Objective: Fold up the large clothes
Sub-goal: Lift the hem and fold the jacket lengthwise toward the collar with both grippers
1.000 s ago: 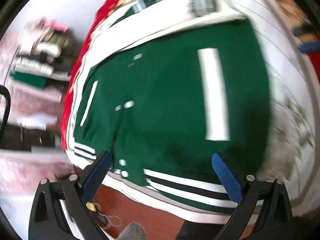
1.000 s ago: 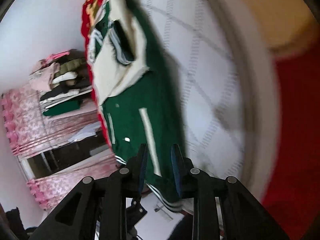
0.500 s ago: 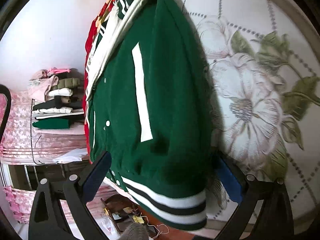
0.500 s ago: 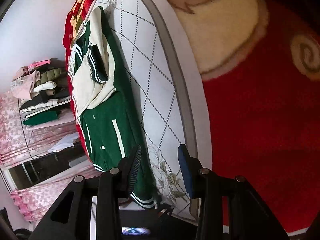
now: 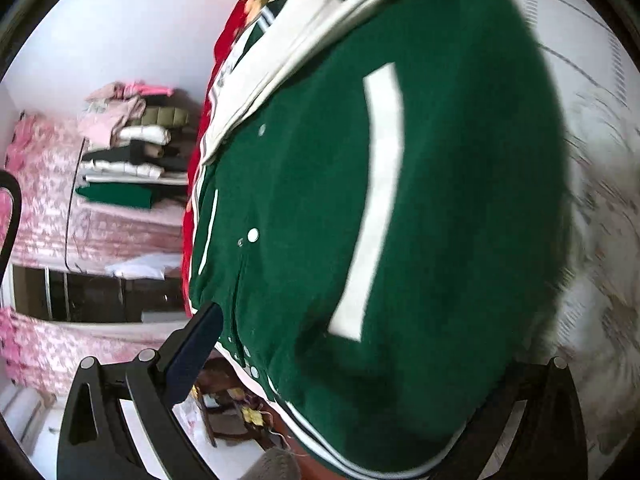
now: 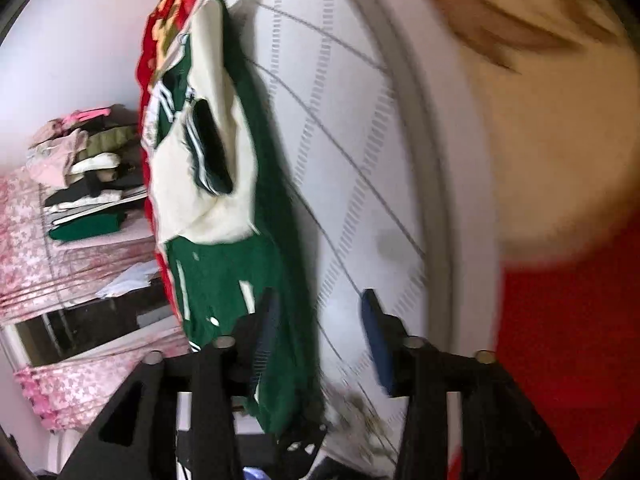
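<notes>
A green varsity jacket [image 5: 300, 220] with cream sleeves, white pocket stripes and a striped hem lies on a white quilted bedspread [image 6: 344, 112]. My left gripper [image 5: 360, 344] hangs close over its lower part, jaws wide open. Its left finger [image 5: 192, 344] is beside the jacket's edge and the green cloth hides the right one. In the right wrist view the jacket [image 6: 224, 272] lies to the left. My right gripper [image 6: 320, 336] is opening. The jacket's right edge runs between its jaws, and the pads do not press it.
A red patterned blanket [image 6: 152, 56] lies under the jacket's far side. Folded clothes [image 5: 132, 148] are stacked on a shelf at the left, above pink floral curtains [image 5: 36, 200]. A red and beige cover [image 6: 560, 340] lies right of the bedspread.
My left gripper has sunk closer to the jacket, which now fills its view and hides the right finger. The right gripper's jaws have spread from nearly shut to well apart.
</notes>
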{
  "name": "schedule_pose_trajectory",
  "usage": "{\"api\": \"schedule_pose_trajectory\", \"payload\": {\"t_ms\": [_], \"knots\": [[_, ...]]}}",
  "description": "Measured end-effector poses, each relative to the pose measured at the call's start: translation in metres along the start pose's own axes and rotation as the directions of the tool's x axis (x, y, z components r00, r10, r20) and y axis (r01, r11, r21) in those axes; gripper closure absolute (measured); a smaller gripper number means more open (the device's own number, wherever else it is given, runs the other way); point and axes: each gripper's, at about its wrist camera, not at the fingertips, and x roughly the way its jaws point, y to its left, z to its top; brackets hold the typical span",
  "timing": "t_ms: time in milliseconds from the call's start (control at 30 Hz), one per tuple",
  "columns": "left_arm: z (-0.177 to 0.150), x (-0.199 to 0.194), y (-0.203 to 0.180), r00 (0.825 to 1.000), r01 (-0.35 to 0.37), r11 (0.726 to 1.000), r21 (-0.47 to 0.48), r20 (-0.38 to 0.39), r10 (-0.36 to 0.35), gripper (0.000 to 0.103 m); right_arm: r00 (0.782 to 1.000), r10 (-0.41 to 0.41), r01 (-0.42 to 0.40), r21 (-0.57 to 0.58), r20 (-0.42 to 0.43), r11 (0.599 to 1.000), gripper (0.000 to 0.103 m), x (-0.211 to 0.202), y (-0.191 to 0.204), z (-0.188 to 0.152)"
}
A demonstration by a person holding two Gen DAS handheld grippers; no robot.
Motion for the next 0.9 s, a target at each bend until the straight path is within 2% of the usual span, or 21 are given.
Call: {"api": "schedule_pose_trajectory", "payload": {"t_ms": [33, 133, 200, 233, 267, 300, 333, 467, 500, 533, 633, 733, 900], "knots": [[0.002, 0.003, 0.005, 1.000, 0.014, 1.000, -0.014, -0.005, -0.014, 0.000, 1.000, 0.018, -0.018, -0.006, 0.002, 1.000, 0.039, 0.005, 0.003, 0.005], [0.005, 0.006, 0.022, 0.999, 0.050, 0.998, -0.049, 0.009, -0.049, 0.000, 0.989, 0.145, -0.145, -0.012, 0.000, 0.989, 0.031, 0.031, 0.018, 0.039], [0.007, 0.005, 0.037, 0.997, 0.079, 0.994, -0.075, 0.028, -0.077, 0.006, 0.979, 0.205, -0.205, -0.018, -0.001, 0.979, 0.023, 0.047, 0.028, 0.058], [0.008, 0.003, 0.042, 0.995, 0.096, 0.992, -0.086, 0.034, -0.093, 0.019, 0.974, 0.228, -0.228, -0.021, 0.000, 0.973, 0.018, 0.056, 0.034, 0.068], [0.009, 0.002, 0.049, 0.992, 0.124, 0.987, -0.100, 0.043, -0.121, 0.038, 0.968, 0.251, -0.251, -0.024, -0.004, 0.968, 0.017, 0.065, 0.039, 0.076], [0.010, 0.000, 0.054, 0.987, 0.155, 0.982, -0.108, 0.049, -0.151, 0.051, 0.966, 0.260, -0.260, -0.020, -0.006, 0.965, 0.014, 0.071, 0.041, 0.081], [0.011, -0.002, 0.061, 0.981, 0.193, 0.974, -0.117, 0.057, -0.188, 0.074, 0.966, 0.260, -0.260, -0.007, -0.009, 0.966, 0.013, 0.083, 0.046, 0.091], [0.014, -0.006, 0.083, 0.969, 0.242, 0.957, -0.159, 0.091, -0.229, 0.080, 0.966, 0.259, -0.258, 0.036, -0.006, 0.965, 0.015, 0.106, 0.060, 0.106], [0.015, -0.006, 0.087, 0.966, 0.253, 0.953, -0.170, 0.099, -0.239, 0.080, 0.975, 0.221, -0.221, 0.026, -0.006, 0.975, 0.027, 0.112, 0.070, 0.109], [0.014, -0.006, 0.092, 0.962, 0.265, 0.947, -0.180, 0.109, -0.249, 0.080, 0.986, 0.168, -0.168, 0.019, -0.009, 0.986, 0.047, 0.116, 0.079, 0.110], [0.012, -0.004, 0.105, 0.949, 0.309, 0.933, -0.184, 0.125, -0.290, 0.081, 0.997, 0.076, -0.076, 0.017, 0.006, 0.997, 0.071, 0.125, 0.101, 0.110], [0.008, 0.000, 0.128, 0.930, 0.361, 0.912, -0.193, 0.148, -0.336, 0.081, 0.999, 0.025, -0.025, -0.013, 0.036, 1.000, 0.080, 0.120, 0.132, 0.104], [0.002, 0.014, 0.188, 0.890, 0.449, 0.868, -0.214, 0.198, -0.411, 0.081, 0.994, 0.000, 0.006, -0.054, 0.108, 0.999, 0.083, 0.096, 0.216, 0.090]]}}
